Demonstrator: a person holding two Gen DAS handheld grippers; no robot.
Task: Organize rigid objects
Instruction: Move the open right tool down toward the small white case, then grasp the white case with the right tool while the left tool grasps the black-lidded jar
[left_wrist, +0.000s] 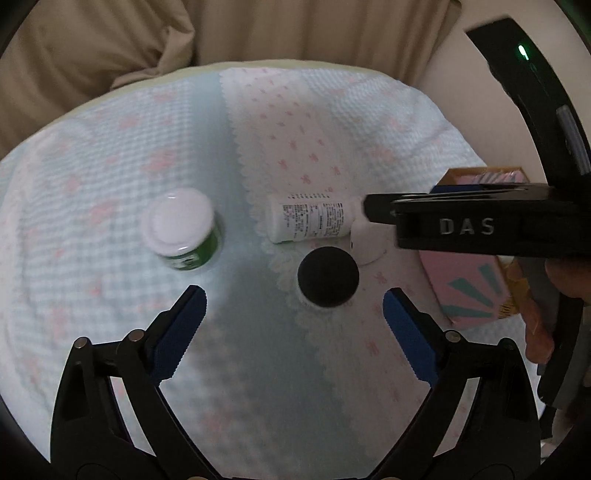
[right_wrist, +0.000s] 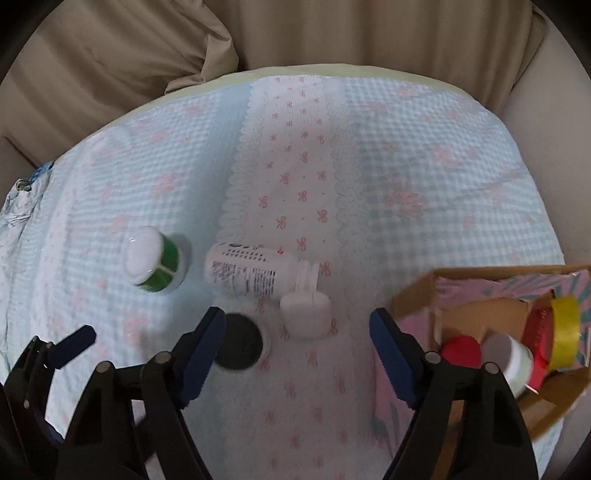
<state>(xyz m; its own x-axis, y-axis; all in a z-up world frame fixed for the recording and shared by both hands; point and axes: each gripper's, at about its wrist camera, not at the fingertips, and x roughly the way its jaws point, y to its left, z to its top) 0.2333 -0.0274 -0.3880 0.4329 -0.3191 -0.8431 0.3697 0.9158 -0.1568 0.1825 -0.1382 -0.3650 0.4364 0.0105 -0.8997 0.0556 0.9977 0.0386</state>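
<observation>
Soft quilted bedcover (right_wrist: 424, 166), with loose items beside a half-filled cardboard box (right_wrist: 413, 291).
Both grippers, left (left_wrist: 293, 326) and right (right_wrist: 297, 338), have fingers apart, holding nothing; the lying white bottle (right_wrist: 245, 275) may roll from a careless pinch, and the near black cap (right_wrist: 238, 345) may get knocked.

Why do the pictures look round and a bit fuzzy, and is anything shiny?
Both views are fisheye, so the bedspread bulges and the corners go black. In the left wrist view, the right gripper crosses close to the lens, and a glare arc sits on the green jar's white lid. In the right wrist view, the black disc and the box look smeared, likely motion blur.
</observation>
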